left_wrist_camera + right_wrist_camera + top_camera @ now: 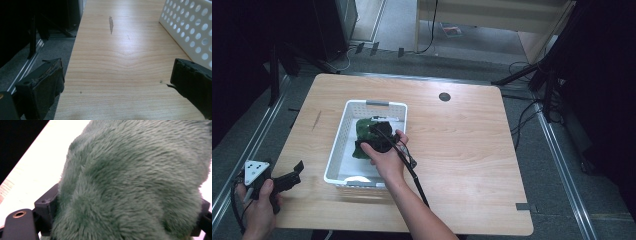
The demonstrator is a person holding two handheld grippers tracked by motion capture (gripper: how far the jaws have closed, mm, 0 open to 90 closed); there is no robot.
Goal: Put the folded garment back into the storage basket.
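A green plush thing (362, 128) lies inside a white perforated basket (338, 145) on the left half of the wooden table (462, 150). A hand holds my right gripper (380, 136) down in the basket, on the plush. In the right gripper view the green fur (135, 170) bulges between and over the two jaws, which stand wide apart; my right gripper (125, 213) is open around it. My left gripper (297, 174) hovers at the table's front left corner, open, with nothing between its fingers (117, 83). The basket wall (192, 27) is to its right.
A round dark grommet (444, 96) sits near the table's far edge. A dark streak (111, 24) marks the wood left of the basket. A grey tab (523, 206) lies at the front right corner. Black stand legs (532, 75) and cables surround the table.
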